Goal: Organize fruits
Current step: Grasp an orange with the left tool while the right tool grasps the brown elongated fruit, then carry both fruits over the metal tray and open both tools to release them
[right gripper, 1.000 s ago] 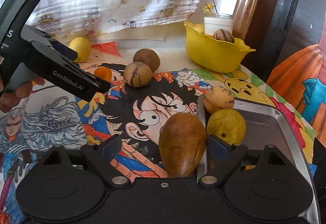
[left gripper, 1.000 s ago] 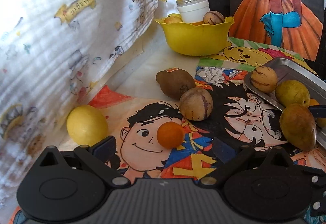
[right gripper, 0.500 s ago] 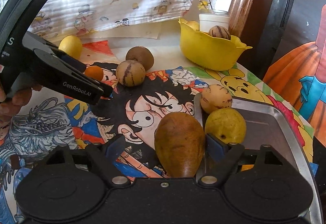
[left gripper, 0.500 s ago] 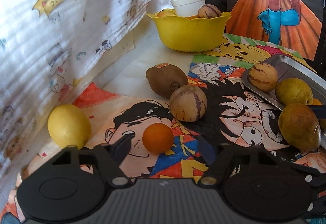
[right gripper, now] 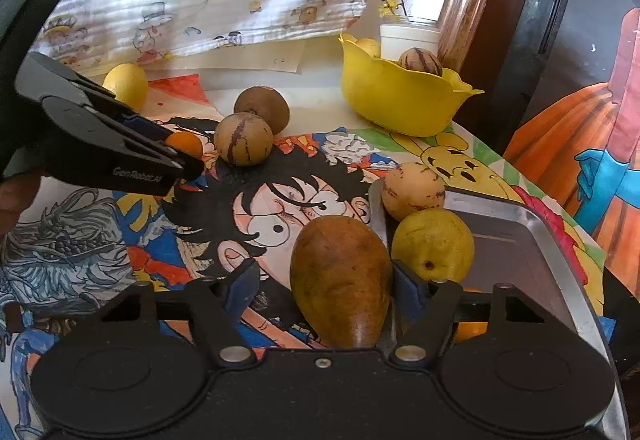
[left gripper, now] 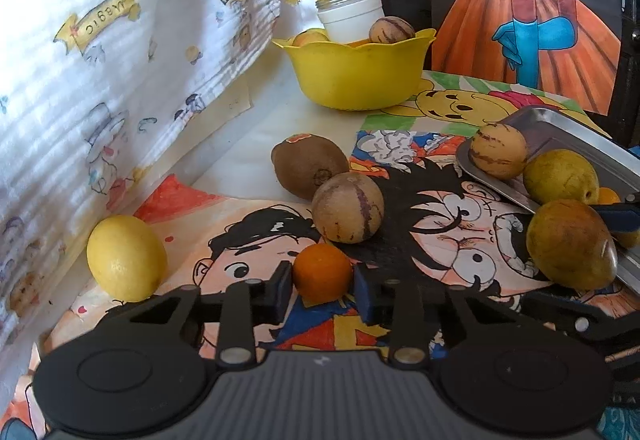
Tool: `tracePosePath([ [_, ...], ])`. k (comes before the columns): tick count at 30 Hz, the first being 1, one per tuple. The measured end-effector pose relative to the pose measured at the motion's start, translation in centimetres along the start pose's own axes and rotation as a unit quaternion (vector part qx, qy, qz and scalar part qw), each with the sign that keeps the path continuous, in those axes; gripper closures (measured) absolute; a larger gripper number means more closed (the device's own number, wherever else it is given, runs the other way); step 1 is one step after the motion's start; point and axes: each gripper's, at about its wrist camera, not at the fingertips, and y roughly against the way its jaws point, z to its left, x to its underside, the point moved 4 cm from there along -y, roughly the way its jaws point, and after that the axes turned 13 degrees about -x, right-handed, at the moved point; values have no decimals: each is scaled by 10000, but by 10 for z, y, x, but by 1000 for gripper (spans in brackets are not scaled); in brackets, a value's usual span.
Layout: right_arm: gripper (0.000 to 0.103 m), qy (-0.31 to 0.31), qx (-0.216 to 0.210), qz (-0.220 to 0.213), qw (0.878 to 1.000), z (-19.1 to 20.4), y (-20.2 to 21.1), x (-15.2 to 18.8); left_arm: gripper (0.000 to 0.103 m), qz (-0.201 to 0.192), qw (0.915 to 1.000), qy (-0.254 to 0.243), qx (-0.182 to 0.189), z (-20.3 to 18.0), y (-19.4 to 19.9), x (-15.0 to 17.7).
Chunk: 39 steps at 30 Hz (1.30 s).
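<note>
My left gripper (left gripper: 322, 286) has its two pads on either side of a small orange (left gripper: 322, 272) on the cartoon mat; the gripper also shows in the right wrist view (right gripper: 182, 155). My right gripper (right gripper: 324, 280) is open; a brown mango (right gripper: 340, 284) lies between its fingers beside the steel tray (right gripper: 520, 240), against the right pad. A striped round fruit (left gripper: 347, 207), a kiwi (left gripper: 308, 163) and a lemon (left gripper: 126, 258) lie on the mat. The tray holds a striped fruit (right gripper: 412, 189) and a yellow-green fruit (right gripper: 432, 244).
A yellow bowl (left gripper: 356, 75) with fruit stands at the back beside a white jar (left gripper: 350, 17). A printed cloth (left gripper: 100, 59) hangs along the left. A painted panel (left gripper: 532, 19) stands behind the tray at the table's far right.
My left gripper has moved forward to the small orange and its jaws have narrowed around it. My right gripper has stayed by the mango.
</note>
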Motion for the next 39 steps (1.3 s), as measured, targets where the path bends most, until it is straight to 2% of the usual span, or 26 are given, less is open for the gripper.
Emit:
tracePosePath([
  [2, 42, 12, 86, 16, 10000, -1, 0, 0, 68, -8, 10000, -13, 30, -2, 2, 1],
  [6, 48, 75, 227, 41, 9997, -2, 0, 1, 69, -35, 9999, -71, 115, -8, 6, 2],
  [15, 49, -44, 174, -71, 9998, -4, 4, 4, 69, -1, 9993, -56, 357, -20, 18, 6],
  [24, 50, -239, -191, -160, 9994, 1, 20, 10, 69, 252, 9988, -35, 411, -24, 32, 10],
  [33, 49, -511, -333, -448, 9971, 1, 56, 15, 69, 310, 9982, 42, 510, -31, 53, 12],
  [39, 49, -712, -226, -669, 9950, -11, 90, 23, 69, 246, 9979, 115, 588, -45, 71, 9],
])
